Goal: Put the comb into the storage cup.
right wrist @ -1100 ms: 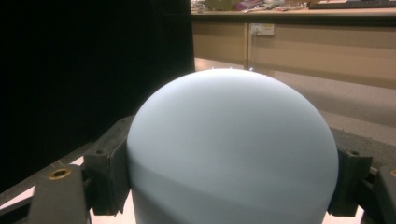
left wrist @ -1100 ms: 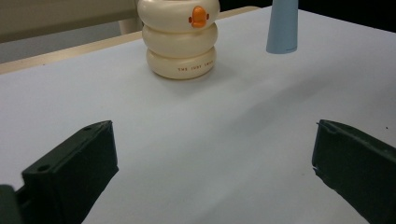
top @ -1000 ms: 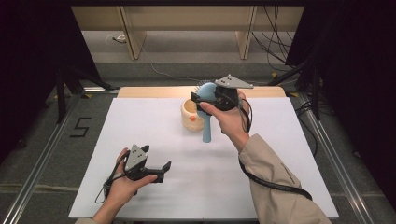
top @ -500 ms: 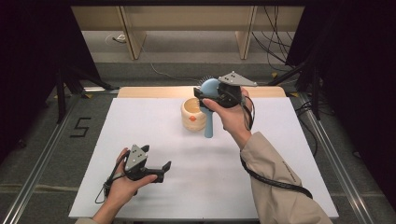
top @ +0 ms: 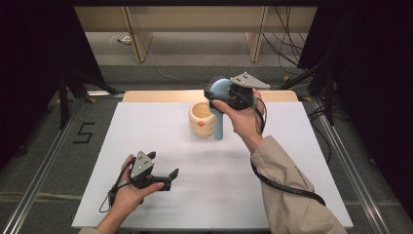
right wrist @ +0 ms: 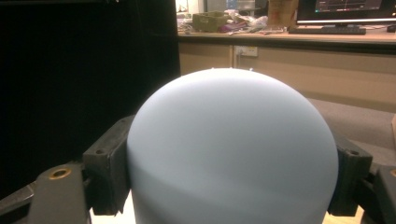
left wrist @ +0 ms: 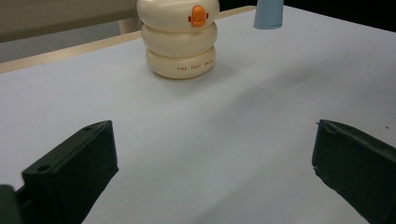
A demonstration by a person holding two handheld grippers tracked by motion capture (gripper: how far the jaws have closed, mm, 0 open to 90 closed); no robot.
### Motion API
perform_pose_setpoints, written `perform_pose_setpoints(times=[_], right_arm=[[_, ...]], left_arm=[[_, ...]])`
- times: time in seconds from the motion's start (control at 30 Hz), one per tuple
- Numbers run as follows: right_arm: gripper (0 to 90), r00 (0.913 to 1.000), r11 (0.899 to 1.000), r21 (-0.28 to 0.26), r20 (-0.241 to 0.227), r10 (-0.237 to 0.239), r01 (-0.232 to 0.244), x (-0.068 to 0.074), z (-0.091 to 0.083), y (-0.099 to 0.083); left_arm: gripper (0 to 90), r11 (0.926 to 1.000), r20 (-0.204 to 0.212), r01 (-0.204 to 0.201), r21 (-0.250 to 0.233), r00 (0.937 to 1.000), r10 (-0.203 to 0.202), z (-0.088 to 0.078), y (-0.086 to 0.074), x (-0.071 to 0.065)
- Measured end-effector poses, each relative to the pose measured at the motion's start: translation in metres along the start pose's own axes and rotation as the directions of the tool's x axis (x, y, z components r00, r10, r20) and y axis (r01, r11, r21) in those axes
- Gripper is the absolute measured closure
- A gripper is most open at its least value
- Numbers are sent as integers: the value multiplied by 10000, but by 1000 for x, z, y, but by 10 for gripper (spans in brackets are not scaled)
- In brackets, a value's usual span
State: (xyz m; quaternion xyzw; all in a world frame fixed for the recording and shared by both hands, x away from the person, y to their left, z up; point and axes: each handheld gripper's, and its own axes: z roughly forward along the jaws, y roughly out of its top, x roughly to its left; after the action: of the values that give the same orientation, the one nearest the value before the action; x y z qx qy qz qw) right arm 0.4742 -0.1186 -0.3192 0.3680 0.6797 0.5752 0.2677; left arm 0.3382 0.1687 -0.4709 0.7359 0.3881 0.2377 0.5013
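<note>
A: What does the right gripper [top: 219,95] hold?

B: A light blue brush [top: 218,105]. In the right gripper view its rounded blue head [right wrist: 232,149] sits between the two black jaws, and both press against its sides. From the high view the head is up at the gripper, dark bristles show along its far edge, and the handle hangs straight down to the white table [top: 292,161]. Whether the handle's tip touches the surface cannot be told.

A: And where is that in relation to the cup?

B: Just beside it. The cream ribbed cup [top: 202,119] stands upright toward the far middle of the table, and the brush handle comes down at its right side, very close. The left gripper view shows the cup [left wrist: 180,39] as three stacked rings with a small orange mark near the top, and the blue handle end [left wrist: 268,14] off to one side of it.

A: The left gripper?

B: The left gripper [top: 163,179] rests low over the near left part of the table, in the person's left hand [top: 127,191], well apart from the cup. Its jaws stand wide apart with bare table between them.
</note>
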Motion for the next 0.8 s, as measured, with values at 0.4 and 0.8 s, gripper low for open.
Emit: perform_pose_setpoints(times=[0.4, 0.8], right_arm=[[214, 9999, 9998, -201, 125, -38, 40, -4, 1, 5], [214, 9998, 9994, -315, 195, -100, 106, -5, 3, 8]], left_arm=[[0, 10000, 5, -9, 9, 10000, 8, 0, 0, 0], [0, 10000, 23, -25, 0, 10000, 25, 0, 0, -1]])
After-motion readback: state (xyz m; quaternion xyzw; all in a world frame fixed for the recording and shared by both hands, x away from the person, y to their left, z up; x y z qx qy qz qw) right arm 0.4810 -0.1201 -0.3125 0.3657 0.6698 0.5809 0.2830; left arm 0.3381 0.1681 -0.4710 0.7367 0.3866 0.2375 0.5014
